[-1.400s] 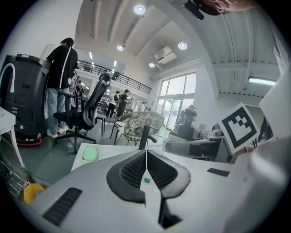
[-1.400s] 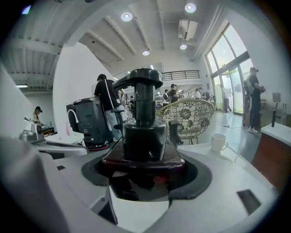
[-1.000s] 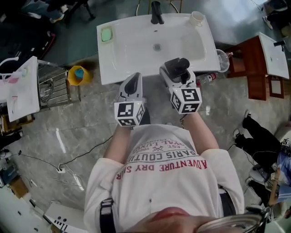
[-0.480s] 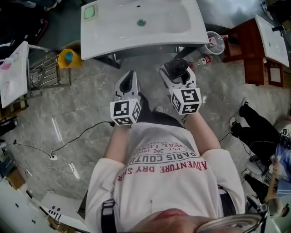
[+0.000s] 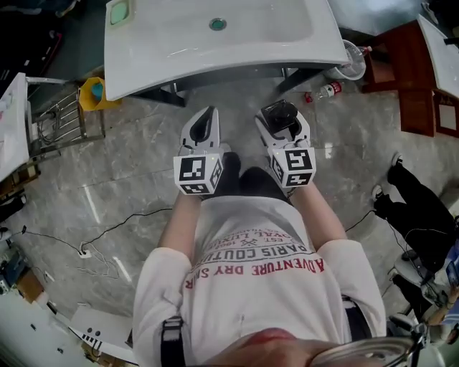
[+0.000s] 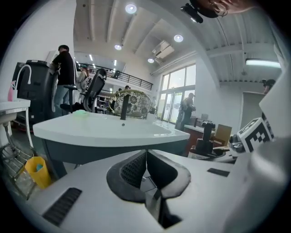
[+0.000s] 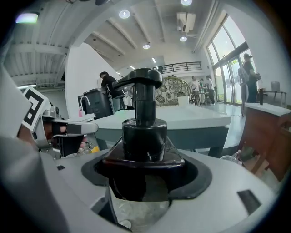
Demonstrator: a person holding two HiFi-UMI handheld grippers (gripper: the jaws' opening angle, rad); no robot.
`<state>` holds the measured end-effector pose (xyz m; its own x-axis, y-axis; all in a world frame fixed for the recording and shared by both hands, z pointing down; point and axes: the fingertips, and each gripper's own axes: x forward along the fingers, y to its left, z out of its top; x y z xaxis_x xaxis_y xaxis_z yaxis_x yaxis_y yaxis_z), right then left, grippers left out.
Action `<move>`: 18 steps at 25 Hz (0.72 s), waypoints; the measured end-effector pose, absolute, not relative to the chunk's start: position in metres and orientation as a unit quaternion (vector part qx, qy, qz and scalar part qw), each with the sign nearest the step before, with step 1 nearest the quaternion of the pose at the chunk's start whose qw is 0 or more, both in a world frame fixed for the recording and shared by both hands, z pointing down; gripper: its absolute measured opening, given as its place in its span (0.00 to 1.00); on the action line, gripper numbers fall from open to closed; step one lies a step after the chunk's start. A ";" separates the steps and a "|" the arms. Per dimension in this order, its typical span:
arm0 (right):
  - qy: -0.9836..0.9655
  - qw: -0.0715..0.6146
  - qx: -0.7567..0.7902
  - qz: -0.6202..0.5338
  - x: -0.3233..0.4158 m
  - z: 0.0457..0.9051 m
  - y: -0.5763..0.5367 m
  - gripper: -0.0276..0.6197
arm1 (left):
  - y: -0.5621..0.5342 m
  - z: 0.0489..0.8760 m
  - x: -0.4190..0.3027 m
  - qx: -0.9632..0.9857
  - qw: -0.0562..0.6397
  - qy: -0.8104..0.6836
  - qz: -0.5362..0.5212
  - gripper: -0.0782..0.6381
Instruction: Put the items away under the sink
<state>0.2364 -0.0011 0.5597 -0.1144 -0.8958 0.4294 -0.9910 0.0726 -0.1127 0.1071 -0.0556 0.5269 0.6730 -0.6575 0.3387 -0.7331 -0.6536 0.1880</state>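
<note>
Head view, left to right. A wire rack (image 5: 54, 125) stands at the left on the marble floor (image 5: 129, 179), with a yellow bucket (image 5: 92, 92) just beside it, near the left corner of the white sink (image 5: 179, 50). A green soap pad (image 5: 118, 12) lies on the sink's left rear corner, and the drain (image 5: 217, 24) sits in the middle of the basin. Dark legs (image 5: 168, 89) show below the sink's front edge.

The left gripper (image 5: 208, 118) is held in front of the sink, jaws pointing toward it. In the left gripper view its two dark pads meet along a single seam, with nothing between them.

The right gripper (image 5: 282, 129), just beside the left one, is clamped on a dark pump bottle (image 7: 144, 129). In the right gripper view the jaws press on the bottle's body below its shoulder; the bottle stands upright, with the pump head turned to the view's left. The bottle is in the air above the floor, in front of the sink's front edge and outside the space beneath it.

Further right, a plastic bottle with a red cap (image 5: 323, 92) lies on the floor near a clear cup (image 5: 351, 63) and a wooden cabinet (image 5: 393, 61).
</note>
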 end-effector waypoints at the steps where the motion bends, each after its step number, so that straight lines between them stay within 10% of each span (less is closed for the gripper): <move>1: -0.721 0.123 0.654 0.193 0.237 0.579 -0.006 0.62 | -0.061 0.543 0.109 0.902 0.153 -0.384 0.120 0.15; 18: -0.758 0.111 0.629 0.128 0.207 0.820 -0.108 0.62 | -0.123 0.787 0.070 0.896 0.087 -0.428 0.086 0.15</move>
<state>0.2068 -0.1083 0.8205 -0.1833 -0.9260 0.3299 -0.9830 0.1754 -0.0539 0.0697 -0.1231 0.7871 0.6190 -0.7512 0.2291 -0.7812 -0.6189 0.0817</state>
